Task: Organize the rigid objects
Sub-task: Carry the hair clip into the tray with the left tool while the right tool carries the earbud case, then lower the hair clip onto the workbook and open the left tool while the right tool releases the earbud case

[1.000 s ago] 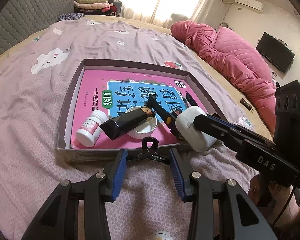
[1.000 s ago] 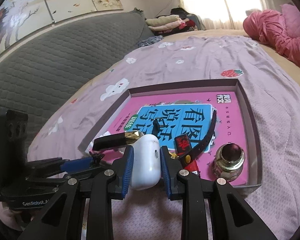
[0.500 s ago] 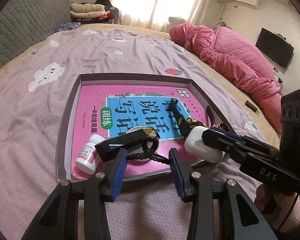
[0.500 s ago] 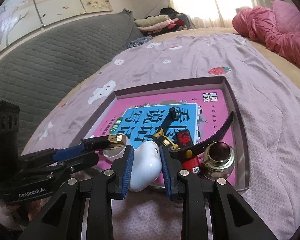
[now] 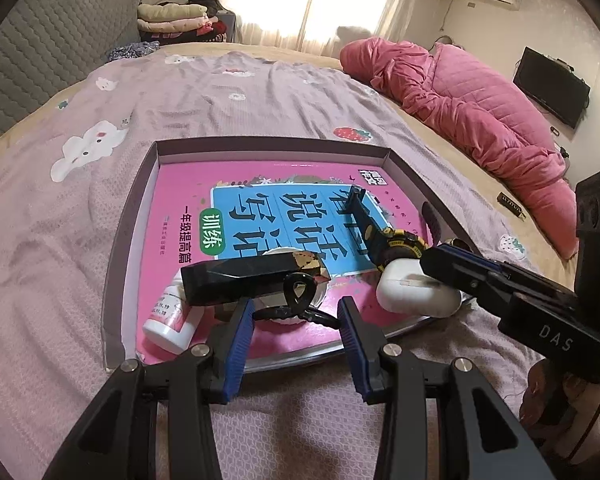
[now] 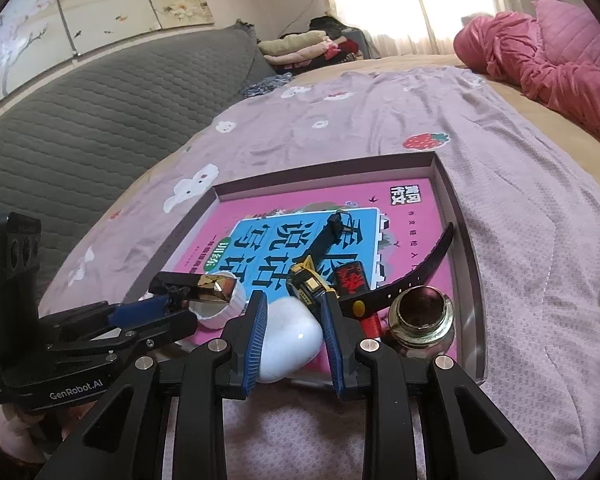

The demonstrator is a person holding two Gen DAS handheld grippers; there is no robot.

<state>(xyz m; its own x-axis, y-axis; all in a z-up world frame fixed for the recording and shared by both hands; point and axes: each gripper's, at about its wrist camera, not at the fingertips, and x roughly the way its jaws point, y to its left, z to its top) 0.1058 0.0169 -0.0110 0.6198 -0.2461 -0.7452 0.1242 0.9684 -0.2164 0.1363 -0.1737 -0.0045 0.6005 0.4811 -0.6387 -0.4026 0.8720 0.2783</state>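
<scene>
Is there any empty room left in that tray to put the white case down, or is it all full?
The far half of the tray is free: the pink book lies bare up to the back wall, and along the left wall too. The near edge is crowded: pill bottle, black box, white cup, watch, and a round metal jar in the near right corner.

A glossy white rounded plastic earbud case point(image 6: 286, 338) lies at the near edge of the shallow brown cardboard tray point(image 5: 124, 248), beside a black-and-yellow wristwatch point(image 5: 384, 240) and a black hair clip point(image 5: 296, 300).
</scene>
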